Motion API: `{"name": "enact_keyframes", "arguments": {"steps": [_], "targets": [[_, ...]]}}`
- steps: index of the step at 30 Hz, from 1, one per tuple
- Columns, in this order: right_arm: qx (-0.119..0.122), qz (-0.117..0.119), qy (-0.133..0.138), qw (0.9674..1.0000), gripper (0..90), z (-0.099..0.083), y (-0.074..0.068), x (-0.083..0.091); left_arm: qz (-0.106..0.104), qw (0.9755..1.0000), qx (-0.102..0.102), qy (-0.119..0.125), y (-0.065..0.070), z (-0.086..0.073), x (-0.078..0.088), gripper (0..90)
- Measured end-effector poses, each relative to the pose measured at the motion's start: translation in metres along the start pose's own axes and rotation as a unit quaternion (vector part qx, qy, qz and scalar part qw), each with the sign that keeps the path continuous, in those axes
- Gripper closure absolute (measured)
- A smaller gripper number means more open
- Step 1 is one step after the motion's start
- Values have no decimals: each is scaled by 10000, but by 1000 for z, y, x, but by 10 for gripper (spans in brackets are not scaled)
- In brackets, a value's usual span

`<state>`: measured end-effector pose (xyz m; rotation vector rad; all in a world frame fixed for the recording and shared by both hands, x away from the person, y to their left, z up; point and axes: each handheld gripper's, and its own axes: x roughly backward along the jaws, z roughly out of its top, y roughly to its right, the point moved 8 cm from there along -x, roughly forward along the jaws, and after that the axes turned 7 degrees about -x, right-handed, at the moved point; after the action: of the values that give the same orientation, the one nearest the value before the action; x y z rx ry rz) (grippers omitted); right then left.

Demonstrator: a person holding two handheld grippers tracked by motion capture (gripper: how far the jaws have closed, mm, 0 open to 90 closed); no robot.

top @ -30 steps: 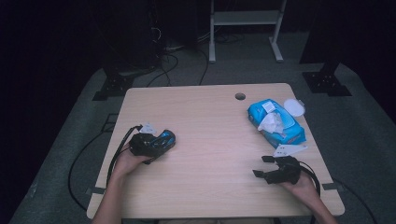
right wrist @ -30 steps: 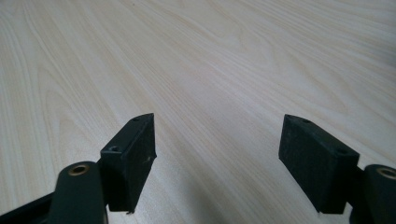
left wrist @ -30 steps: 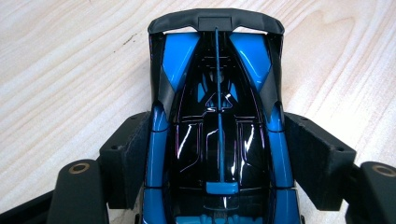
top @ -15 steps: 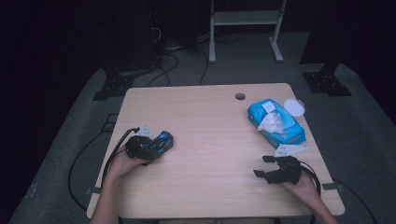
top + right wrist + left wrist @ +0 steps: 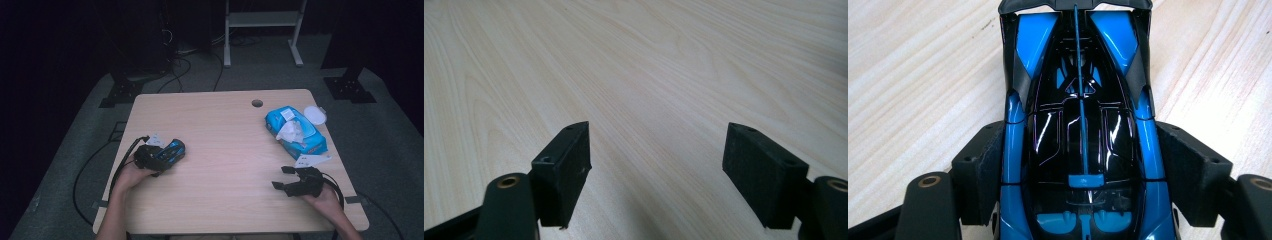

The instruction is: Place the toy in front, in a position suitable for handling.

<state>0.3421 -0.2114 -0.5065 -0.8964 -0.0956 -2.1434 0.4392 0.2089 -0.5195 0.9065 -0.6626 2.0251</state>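
Left gripper (image 5: 170, 156) is clamping a blue-and-black toy car (image 5: 1080, 125) across its flanks, pads pressing on both sides at mid-body. Car is sitting on the table (image 5: 220, 150) near the left edge, nose pointing away from the hand. Right gripper (image 5: 282, 177) is resting near the front right with jaws spread wide and nothing between them, just bare wood ahead.

Handling guess: hard glossy plastic shell, light, stiff, likely slippery on those curved sides. Mid-body hold between the wheel arches looks right, since it's narrowest and flattest there. Avoid the thin rear wing and the centre fin; those look breakable. Whether the wheels are touching the wood or slightly lifted, I can't tell from the close-up.

Surroundings: blue wet-wipes pack (image 5: 295, 131) lying at back right with a tissue sticking out, its white round lid (image 5: 315, 115) flipped open just beside. Cable hole (image 5: 257, 103) near the back edge. Middle of the table is looking free, so nothing is blocking a move across.
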Motion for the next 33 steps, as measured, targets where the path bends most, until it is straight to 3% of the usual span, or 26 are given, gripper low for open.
{"name": "enact_keyframes", "arguments": {"steps": [6,10,12,16,19,25,33], "targets": [[-13,-14,34,10000,262,1,1,1,-28,9998,-175,133,9,20,5,260],[-70,-29,64,10000,262,2,3,1,-114,9985,-377,373,23,45,8,260],[-68,-36,83,9999,262,2,3,2,-157,9977,-561,357,32,56,5,260],[-69,-38,87,9999,262,3,3,1,-257,9958,-829,293,47,74,-4,260],[-96,-38,92,9999,262,3,3,1,-348,9948,-868,391,54,91,-12,260],[-98,-40,128,9999,262,4,5,2,-538,9909,-1162,423,78,122,-31,260],[-112,-60,138,9998,262,3,6,4,-817,9848,-1509,283,110,140,-60,260]]}}
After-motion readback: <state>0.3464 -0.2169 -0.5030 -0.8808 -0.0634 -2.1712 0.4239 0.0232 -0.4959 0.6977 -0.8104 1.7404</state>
